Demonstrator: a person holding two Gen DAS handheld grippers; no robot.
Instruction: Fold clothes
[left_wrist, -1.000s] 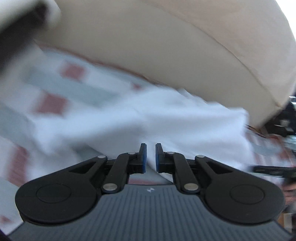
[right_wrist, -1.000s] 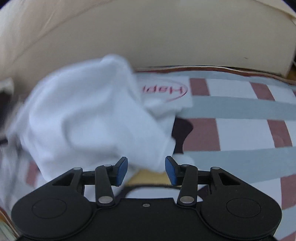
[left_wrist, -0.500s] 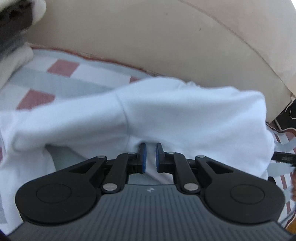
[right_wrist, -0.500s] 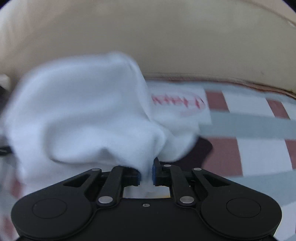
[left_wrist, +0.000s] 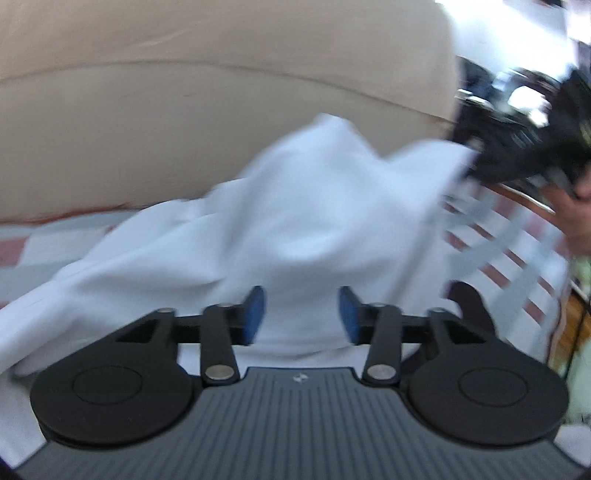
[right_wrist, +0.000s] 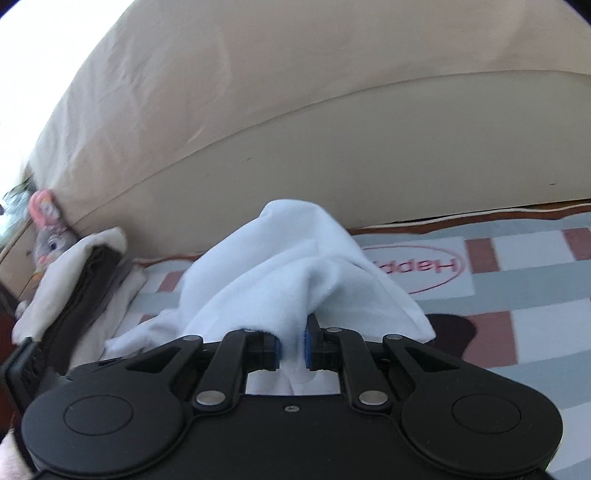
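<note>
Now that my left gripper is spreading wide and dropping the white garment, my right gripper is pinching it alone, bunched and unfolded.

One white garment, two grippers, one plush toy

left wrist: low, close, facing cushion | right wrist: same | shared: white garment, checked blanket
</note>
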